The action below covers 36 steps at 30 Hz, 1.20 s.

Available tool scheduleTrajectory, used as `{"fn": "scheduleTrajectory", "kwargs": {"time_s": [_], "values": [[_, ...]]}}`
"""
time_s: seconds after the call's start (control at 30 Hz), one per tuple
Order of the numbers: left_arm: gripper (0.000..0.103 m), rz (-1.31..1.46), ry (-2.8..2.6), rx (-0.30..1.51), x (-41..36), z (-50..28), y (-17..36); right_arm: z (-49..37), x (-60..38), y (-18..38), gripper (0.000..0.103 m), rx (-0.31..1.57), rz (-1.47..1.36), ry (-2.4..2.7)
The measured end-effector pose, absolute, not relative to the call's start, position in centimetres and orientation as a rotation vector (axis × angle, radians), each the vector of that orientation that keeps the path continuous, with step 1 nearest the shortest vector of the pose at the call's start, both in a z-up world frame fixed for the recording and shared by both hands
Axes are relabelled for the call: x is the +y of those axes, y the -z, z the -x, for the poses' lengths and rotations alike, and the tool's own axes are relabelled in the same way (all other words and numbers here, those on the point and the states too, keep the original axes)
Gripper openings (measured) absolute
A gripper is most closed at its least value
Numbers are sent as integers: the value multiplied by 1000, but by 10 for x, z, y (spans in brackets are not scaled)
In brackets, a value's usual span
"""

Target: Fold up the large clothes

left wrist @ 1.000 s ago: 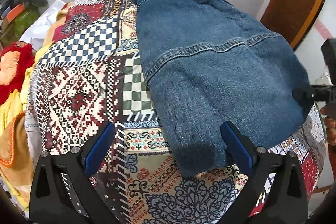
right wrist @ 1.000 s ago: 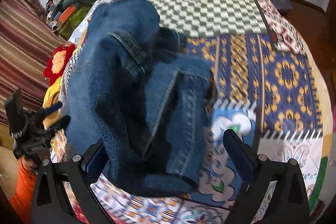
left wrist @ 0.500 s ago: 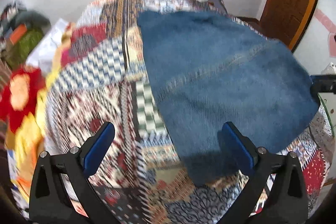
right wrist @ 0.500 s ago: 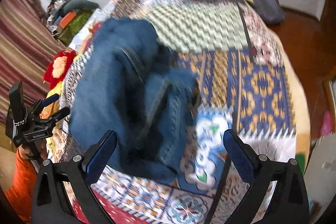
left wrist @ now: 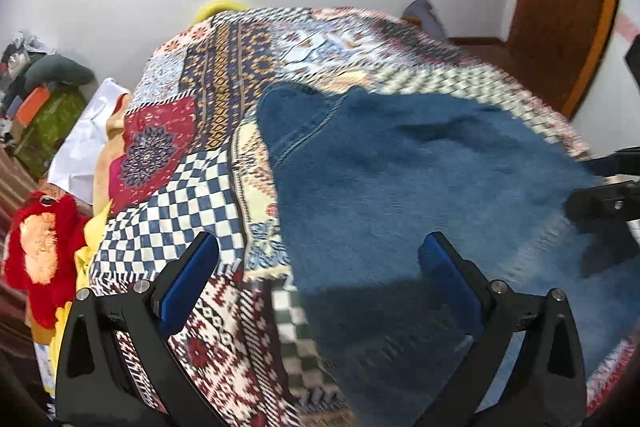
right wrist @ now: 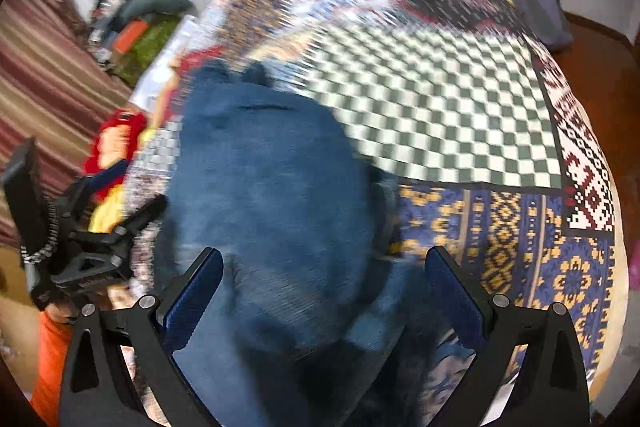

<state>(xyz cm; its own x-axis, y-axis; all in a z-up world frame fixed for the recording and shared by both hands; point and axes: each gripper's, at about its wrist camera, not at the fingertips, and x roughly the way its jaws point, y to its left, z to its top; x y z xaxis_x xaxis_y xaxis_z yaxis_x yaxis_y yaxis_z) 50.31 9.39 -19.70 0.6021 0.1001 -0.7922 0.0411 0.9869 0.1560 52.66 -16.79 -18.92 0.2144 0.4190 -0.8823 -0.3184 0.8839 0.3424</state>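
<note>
Denim, a large blue jacket-like garment [left wrist: 420, 195], lies spread on the bed's multicoloured patchwork cover [left wrist: 192, 187], toward its near right side in the left wrist view. The left gripper [left wrist: 318, 267] hovers over the garment's near edge, jaws wide and holding nothing. The right gripper [right wrist: 324, 279] hangs above the same cloth, jaws wide as well. A red plush toy [left wrist: 40, 251] sits beside the bed's left edge.

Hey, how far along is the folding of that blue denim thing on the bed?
The blue denim garment lies on the patchwork bedspread, apparently folded at least once. Nothing is in hand: left gripper and right gripper are open above it. Any further folds remain.
</note>
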Motion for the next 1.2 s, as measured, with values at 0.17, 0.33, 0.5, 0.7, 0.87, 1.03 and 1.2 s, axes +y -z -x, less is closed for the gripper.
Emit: {"fn": "scheduleTrajectory", "kwargs": {"time_s": [0.17, 0.33, 0.5, 0.7, 0.87, 1.03, 1.2], "values": [[103, -213, -101, 870, 108, -503, 211, -536, -196, 213, 101, 1298, -153, -515], [103, -166, -122, 881, 126, -494, 204, -527, -213, 204, 101, 1273, -166, -512], [103, -209, -151, 843, 127, -469, 187, -508, -216, 173, 101, 1207, -108, -503], [103, -198, -124, 801, 121, -433, 165, -480, -217, 138, 101, 1127, -111, -561], [103, -50, -10, 849, 121, -416, 164, -464, -209, 138, 101, 1139, -151, -624], [103, 179, 151, 967, 122, -421, 192, -472, -202, 178, 101, 1241, -138, -601], [103, 313, 200, 1099, 123, -445, 234, -495, -216, 222, 102, 1370, -291, -642]]}}
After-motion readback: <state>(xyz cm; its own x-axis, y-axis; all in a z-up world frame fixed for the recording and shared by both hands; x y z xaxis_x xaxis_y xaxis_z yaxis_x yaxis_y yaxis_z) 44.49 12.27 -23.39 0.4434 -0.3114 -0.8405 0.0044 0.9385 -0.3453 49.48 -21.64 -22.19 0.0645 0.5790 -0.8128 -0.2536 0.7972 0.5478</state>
